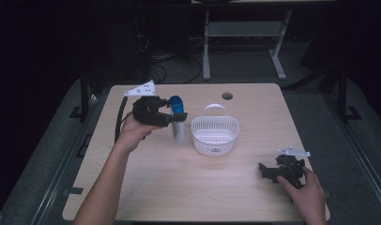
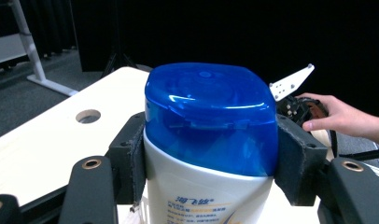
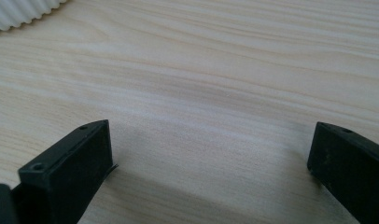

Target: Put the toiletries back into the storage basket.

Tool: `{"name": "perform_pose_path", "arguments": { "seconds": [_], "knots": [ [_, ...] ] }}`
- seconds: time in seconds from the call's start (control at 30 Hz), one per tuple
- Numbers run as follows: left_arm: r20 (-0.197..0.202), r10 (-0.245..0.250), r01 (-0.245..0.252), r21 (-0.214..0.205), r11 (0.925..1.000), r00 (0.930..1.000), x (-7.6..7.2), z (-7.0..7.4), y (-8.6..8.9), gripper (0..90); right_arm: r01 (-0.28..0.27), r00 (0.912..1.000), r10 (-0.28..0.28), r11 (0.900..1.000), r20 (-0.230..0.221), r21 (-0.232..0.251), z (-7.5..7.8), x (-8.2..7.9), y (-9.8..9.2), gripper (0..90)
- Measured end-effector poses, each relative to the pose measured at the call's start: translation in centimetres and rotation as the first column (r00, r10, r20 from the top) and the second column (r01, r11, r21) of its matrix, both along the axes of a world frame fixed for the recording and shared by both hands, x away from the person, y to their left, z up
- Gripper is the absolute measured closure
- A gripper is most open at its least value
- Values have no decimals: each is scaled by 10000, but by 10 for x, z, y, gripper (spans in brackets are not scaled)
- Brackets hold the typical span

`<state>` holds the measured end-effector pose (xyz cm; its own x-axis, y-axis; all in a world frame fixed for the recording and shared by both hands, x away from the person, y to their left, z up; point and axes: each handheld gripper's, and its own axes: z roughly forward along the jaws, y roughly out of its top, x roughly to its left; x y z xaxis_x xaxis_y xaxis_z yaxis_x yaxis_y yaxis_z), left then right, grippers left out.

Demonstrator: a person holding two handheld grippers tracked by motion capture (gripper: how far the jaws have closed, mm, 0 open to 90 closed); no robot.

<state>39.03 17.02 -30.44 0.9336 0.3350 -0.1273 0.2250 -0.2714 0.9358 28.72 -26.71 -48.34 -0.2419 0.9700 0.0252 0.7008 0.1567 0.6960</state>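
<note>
So the right gripper [image 1: 273, 172] sits low at the near right of the table [image 1: 188, 197], jaws spread wide with just bare wood between them, nothing held. Further in, the left gripper [image 1: 172, 116] is pinching the bottle [image 1: 178, 121] at its neck, pads pressed on both sides right under the blue cap [image 2: 211, 116], bottle upright. The white basket [image 1: 215, 135] stands just beside that bottle, on the side toward the right gripper, empty from what I can see. Past it, a round hole [image 1: 227, 96] near the far edge.
</note>
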Motion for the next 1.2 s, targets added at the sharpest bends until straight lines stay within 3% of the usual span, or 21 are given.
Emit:
{"name": "perform_pose_path", "arguments": {
  "seconds": [0.5, 0.93, 1.2],
  "knots": [
    [361, -241, 246, -121, 9996, 9991, 7, 20, -17, 369, 1, 10000, -1, 10000, 2, -3, 0, 0, 0, 0],
    [502, -537, 549, -221, 9982, 9973, 12, 34, -44, 370, 1, 10000, -1, 10000, 2, 3, 0, 0, 0, 0],
    [647, -730, 742, -166, 9971, 9952, 18, 32, -63, 370, -5, 10000, 5, 10000, 0, 8, 0, 0, 0, 0]
  ]
}}
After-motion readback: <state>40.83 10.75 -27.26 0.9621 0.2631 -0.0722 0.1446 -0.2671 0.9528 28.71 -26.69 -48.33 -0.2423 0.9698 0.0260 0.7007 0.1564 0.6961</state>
